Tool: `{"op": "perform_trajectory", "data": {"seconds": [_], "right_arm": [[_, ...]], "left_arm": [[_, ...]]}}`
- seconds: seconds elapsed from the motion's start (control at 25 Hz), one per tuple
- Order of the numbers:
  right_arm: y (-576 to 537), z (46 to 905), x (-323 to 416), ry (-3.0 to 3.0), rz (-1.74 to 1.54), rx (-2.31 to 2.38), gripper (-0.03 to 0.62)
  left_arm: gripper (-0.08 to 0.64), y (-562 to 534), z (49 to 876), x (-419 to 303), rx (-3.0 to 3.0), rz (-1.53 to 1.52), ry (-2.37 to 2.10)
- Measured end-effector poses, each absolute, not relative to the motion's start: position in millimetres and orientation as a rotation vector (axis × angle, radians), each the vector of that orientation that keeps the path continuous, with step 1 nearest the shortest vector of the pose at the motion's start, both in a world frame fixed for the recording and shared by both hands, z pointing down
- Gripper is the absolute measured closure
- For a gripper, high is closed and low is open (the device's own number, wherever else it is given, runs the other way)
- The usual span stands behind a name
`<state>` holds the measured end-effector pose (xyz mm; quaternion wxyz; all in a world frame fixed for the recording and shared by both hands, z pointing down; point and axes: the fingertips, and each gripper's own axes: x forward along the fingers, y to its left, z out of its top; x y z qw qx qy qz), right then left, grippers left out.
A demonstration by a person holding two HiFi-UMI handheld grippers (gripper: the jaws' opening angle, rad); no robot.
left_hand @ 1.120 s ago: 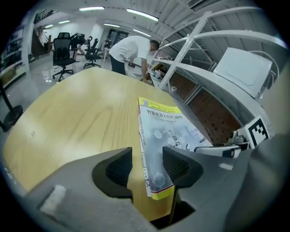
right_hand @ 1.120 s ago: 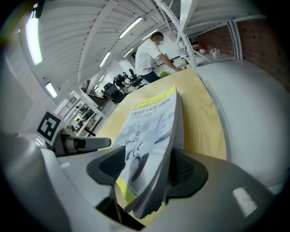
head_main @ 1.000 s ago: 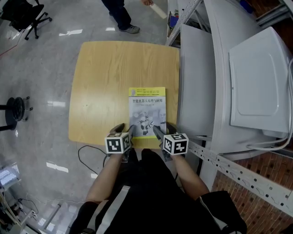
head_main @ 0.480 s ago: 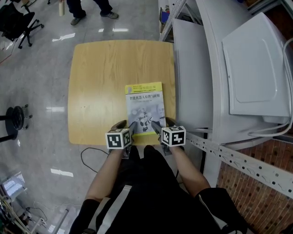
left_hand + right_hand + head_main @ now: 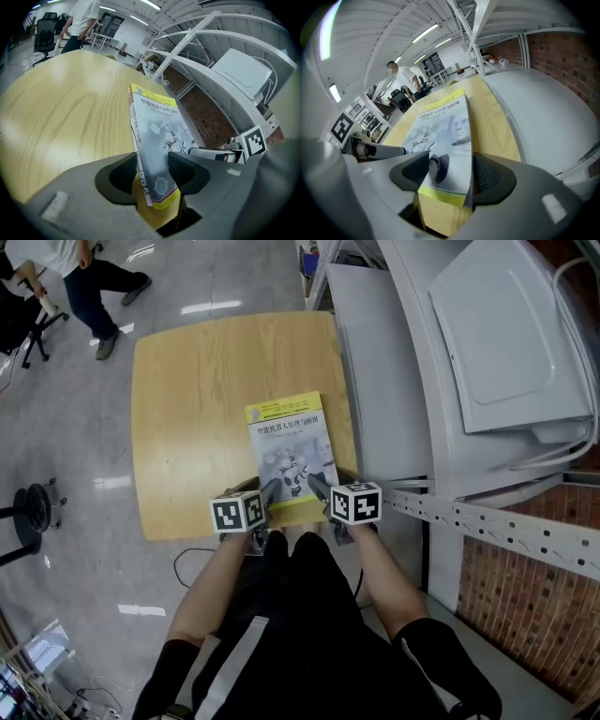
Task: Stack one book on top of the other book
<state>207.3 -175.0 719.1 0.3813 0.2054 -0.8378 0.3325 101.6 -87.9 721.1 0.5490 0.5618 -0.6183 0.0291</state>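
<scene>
One book with a yellow and grey cover lies on the wooden table, near its right and front edges. I cannot tell whether a second book lies under it. My left gripper is at the book's near left corner. In the left gripper view the book fills the gap of that gripper, one pad by the spine, one on the cover. My right gripper is at the near right corner. Its jaws have just been closing, and in its own view the gripper holds the book between its pads.
White metal shelving and a white panel stand close along the table's right side. A person stands on the floor beyond the far left corner. A black stool base is at the left, and a cable lies below the front edge.
The head view has swung, so table and book sit further left and higher in the picture. Book and both grippers keep their places on the table. The person in the background has walked left.
</scene>
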Motion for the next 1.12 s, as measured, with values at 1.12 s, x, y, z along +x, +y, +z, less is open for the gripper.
{"op": "perform_trajectory", "data": {"seconds": [1.12], "right_arm": [[-144, 714, 233, -2.184, 0.905, 0.497, 0.337]], "left_arm": [[0.350, -71, 718, 109, 1.318, -0.028, -1.520]]}}
